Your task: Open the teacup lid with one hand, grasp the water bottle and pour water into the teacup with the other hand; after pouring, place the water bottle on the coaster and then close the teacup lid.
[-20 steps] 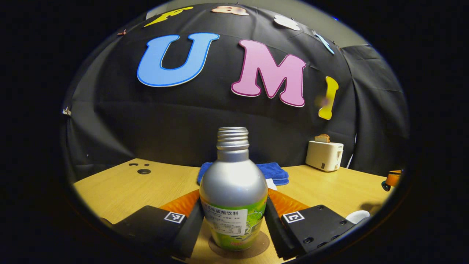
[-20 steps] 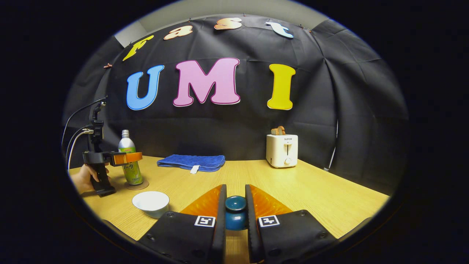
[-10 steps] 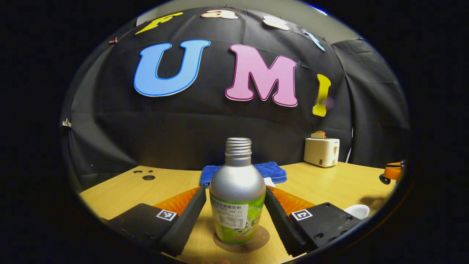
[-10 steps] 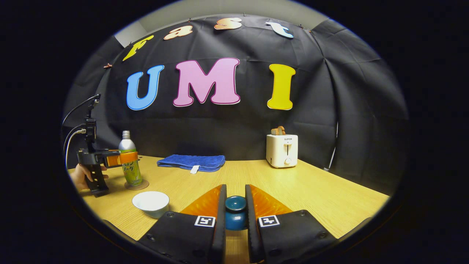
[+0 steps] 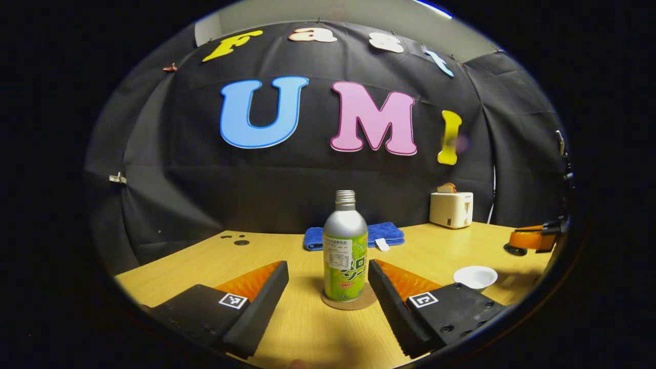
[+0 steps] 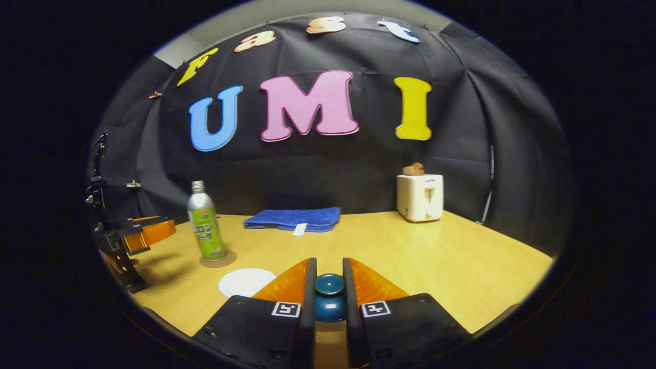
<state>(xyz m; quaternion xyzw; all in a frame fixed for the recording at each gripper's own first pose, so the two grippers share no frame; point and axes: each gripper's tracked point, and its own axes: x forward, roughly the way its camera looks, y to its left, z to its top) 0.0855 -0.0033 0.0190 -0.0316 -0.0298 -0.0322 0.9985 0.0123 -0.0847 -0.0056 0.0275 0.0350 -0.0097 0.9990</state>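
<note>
A silver bottle with a green label [image 5: 345, 259] stands upright and uncapped on a round brown coaster [image 5: 349, 302]. My left gripper [image 5: 328, 294] is open, its fingers drawn back on either side of the bottle without touching it. The white teacup [image 5: 475, 277] sits uncovered to the right. In the right gripper view, my right gripper [image 6: 329, 292] is shut on the dark blue knob of the teacup lid [image 6: 329, 297], held above the table. There the bottle [image 6: 206, 228], coaster [image 6: 218, 260] and teacup [image 6: 247, 281] lie to the left, with the left gripper [image 6: 148, 233] beyond them.
A folded blue towel [image 6: 293, 219] lies at the back of the wooden table [image 6: 435, 261]. A white toaster [image 6: 419, 197] holding toast stands at the back right. A hand [image 6: 115, 261] holds the left gripper at the table's left edge.
My left gripper has let go of the bottle on the coaster and pulled back from it. The right gripper, still holding the lid, has shifted toward the teacup.
</note>
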